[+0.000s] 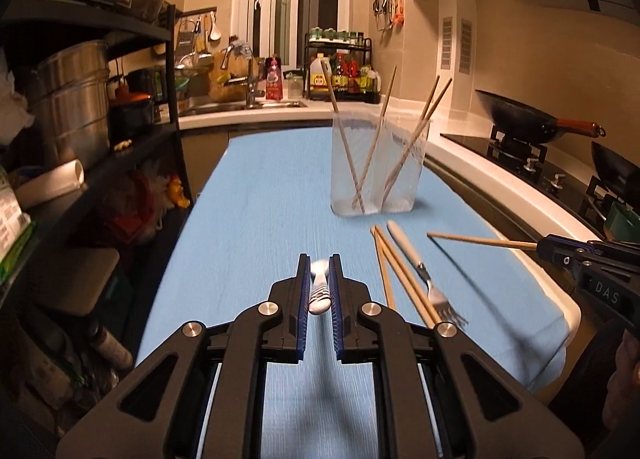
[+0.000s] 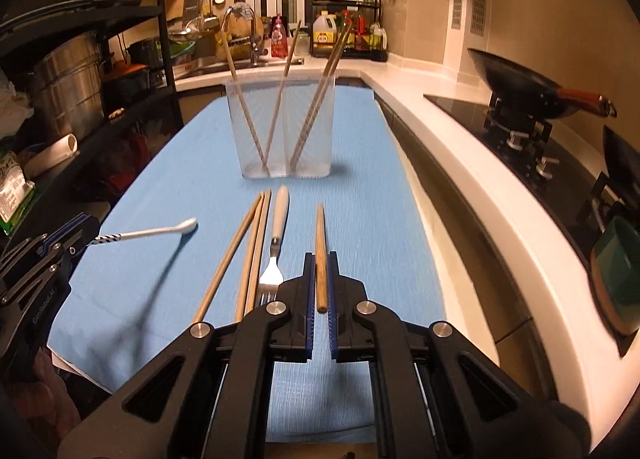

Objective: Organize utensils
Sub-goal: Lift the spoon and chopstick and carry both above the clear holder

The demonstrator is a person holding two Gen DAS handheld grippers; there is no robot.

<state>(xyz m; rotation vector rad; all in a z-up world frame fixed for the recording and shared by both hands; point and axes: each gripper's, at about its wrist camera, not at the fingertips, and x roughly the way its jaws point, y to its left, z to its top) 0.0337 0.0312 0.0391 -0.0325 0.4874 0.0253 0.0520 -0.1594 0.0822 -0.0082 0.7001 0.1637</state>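
Wooden chopstick [image 2: 320, 255] clamped in right tool [image 2: 320, 259]; left tool [image 1: 320, 261] clamps white spoon [image 1: 320, 287].

White spoon [image 2: 160, 233] and one chopstick [image 2: 321, 251] lifted, fork [image 2: 276, 243] and chopsticks [image 2: 244, 259] lying before clear holder [image 2: 280, 131]

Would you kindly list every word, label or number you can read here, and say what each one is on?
"DAS" – on the right hand-held gripper, side of its body.
"GenRobot.AI" – on the left hand-held gripper, small, only roughly legible.
Oil jug label – too blurred.
Red pouch – too blurred.
Box on the shelf – unreadable.
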